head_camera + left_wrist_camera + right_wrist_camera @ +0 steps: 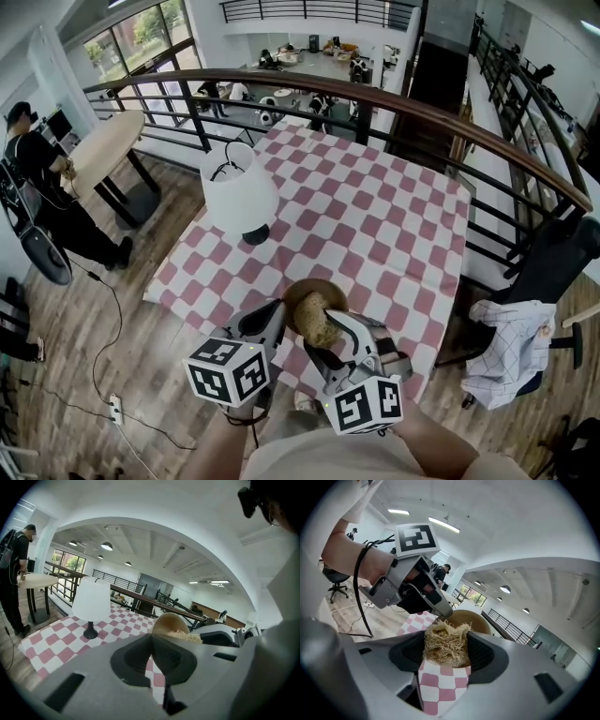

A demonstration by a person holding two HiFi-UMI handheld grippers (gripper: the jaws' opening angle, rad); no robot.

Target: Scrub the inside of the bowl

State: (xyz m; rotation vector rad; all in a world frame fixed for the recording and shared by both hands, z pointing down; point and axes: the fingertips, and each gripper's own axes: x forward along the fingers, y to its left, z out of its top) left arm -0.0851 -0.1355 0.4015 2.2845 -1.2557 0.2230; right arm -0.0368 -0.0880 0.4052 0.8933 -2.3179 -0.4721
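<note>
My left gripper (152, 639) is clamping a round wooden bowl (171, 623) by its rim; my right gripper (446, 649) is gripping a stringy scrubber (443, 637) inside it.

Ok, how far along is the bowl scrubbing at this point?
Done: the left gripper is shut on the rim of the bowl, holding it over the checkered table; the right gripper is shut on a fibrous scrubber. In hand: the scrubber sits in the bowl's mouth. Left: how much has been scrubbed cannot be told, and the bowl is not yet set down.
</note>
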